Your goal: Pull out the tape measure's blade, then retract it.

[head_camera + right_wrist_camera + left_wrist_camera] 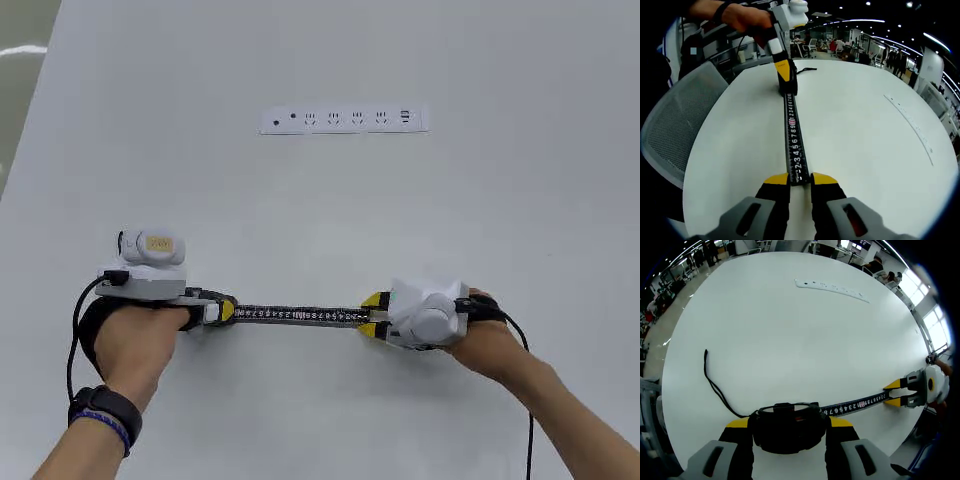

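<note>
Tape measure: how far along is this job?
Pull-out looks largely done: the blade stretches out, numbers showing. In hand: left hand-held gripper clamps the case, right hand-held gripper pinches the blade's end. Left: retracting it.

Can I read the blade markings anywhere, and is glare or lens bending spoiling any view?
Right gripper view: blade numbers sharp and readable, table edge bowed by the fisheye. Left gripper view: power strip curves, windows at right blown out. Head view: even light, soft shadows, blade digits too small to read.
</note>
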